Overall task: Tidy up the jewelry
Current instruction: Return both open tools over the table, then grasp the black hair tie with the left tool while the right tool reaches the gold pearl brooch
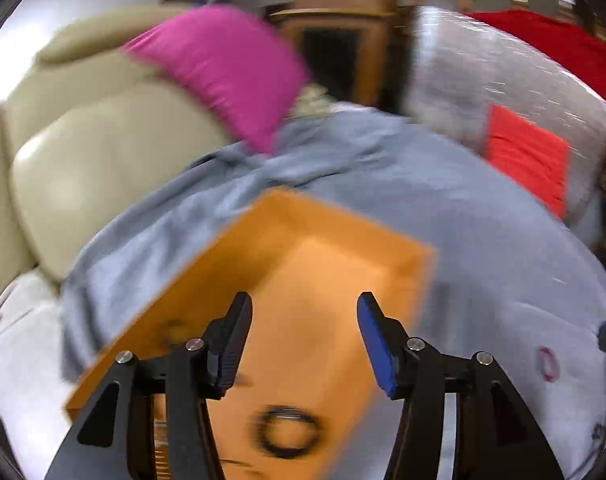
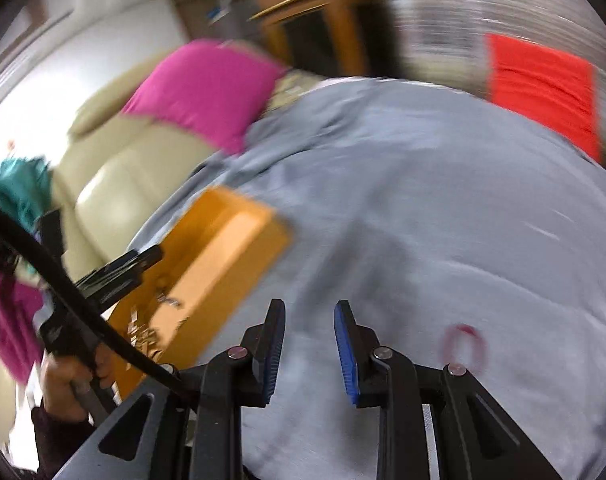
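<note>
- Left gripper (image 1: 305, 312): fingers spread wide, nothing between them, poised over the orange tray (image 1: 343, 264).
- Below those fingers, on the tray floor: a dark ring-shaped bangle (image 1: 287, 432), blurred; a smaller dark smudge (image 1: 175, 330) near the tray's left wall, too smeared to identify.
- Right gripper (image 2: 309, 320): fingers parted with a narrower gap, empty, above bare grey cloth (image 2: 403, 240).
- Just right of the right fingers, flat on the cloth: a reddish ring (image 2: 465, 346), apart from the pads; same ring at the far right of the left view (image 1: 549, 364), well outside the tray.
- Tray in the right view (image 2: 231, 248): to the left of the fingers, on the cloth, with small items inside near its close end, blurred beyond telling.
- Left gripper seen from the right camera (image 2: 115, 276): black fingers over the tray's left part, a hand (image 2: 69, 376) on its handle, a black cable (image 2: 63, 280) arcing across.
- Beyond the cloth: pink cushion (image 1: 223, 68) against a cream sofa (image 1: 95, 152); teal fabric (image 2: 17, 192) at the left edge.
- Further right: a grey wrapped bundle (image 1: 483, 76) with an orange-red patch (image 1: 527, 156), red cloth (image 1: 555, 40) on top.
- At the back: wooden furniture (image 1: 339, 12).
- Both views motion-blurred.
</note>
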Demonstrator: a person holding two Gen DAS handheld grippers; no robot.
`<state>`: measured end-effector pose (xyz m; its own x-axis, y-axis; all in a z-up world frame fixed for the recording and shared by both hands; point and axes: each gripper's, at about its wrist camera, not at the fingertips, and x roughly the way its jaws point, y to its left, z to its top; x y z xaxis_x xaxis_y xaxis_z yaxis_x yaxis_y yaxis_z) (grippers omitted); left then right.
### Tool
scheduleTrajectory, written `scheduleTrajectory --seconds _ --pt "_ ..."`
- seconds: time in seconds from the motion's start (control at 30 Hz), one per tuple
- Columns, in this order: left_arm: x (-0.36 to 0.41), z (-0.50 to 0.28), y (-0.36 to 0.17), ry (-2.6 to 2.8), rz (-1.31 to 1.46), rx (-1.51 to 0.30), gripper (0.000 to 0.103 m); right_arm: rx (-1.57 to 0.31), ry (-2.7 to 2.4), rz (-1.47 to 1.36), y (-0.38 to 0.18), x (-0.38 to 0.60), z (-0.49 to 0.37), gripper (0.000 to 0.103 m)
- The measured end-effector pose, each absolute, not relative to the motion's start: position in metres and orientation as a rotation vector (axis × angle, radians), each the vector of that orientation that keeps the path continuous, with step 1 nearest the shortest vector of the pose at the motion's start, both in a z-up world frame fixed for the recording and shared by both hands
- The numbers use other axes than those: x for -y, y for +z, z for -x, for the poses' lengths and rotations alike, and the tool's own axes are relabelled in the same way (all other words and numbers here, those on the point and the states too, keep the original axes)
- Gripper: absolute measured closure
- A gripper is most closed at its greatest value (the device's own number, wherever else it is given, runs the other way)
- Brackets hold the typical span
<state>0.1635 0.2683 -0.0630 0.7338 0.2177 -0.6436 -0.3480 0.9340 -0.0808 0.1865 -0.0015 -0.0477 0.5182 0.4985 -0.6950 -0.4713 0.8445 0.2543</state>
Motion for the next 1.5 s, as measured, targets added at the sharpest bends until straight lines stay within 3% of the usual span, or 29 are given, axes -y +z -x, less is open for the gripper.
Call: scheduleTrajectory --seconds 0.3,0.37,0.47,0.77,1.2,1.5 --pt "-0.119 -0.186 -0.065 -0.026 0.1 -0.707 0.041 -0.792 0.324 -0.317 -0.045 0.178 -0.156 0.074" --pt "-0.098 -0.187 -0.072 -0.06 0.072 -0.726 0.041 -0.771 0.273 -0.391 -0.05 0.214 -0.149 0.066" --pt "-0.08 -0.192 -0.083 -0.104 0.077 -0.761 0.041 -0.728 0.199 -0.504 -0.064 0.264 -0.136 0.054" --pt "-0.051 -0.218 -0.112 -0.174 0.131 -0.858 0.041 -0.668 -0.042 -0.787 -0.1 0.389 -0.122 0.054" --pt "0.016 -0.219 -0.111 -0.391 0.02 -0.827 0.041 -0.867 -0.12 -0.813 -0.147 0.427 -0.143 0.059" --pt "0.092 -0.176 -0.105 -0.739 -0.074 -0.788 0.041 -0.843 -0.052 -0.779 -0.14 0.419 -0.151 0.059"
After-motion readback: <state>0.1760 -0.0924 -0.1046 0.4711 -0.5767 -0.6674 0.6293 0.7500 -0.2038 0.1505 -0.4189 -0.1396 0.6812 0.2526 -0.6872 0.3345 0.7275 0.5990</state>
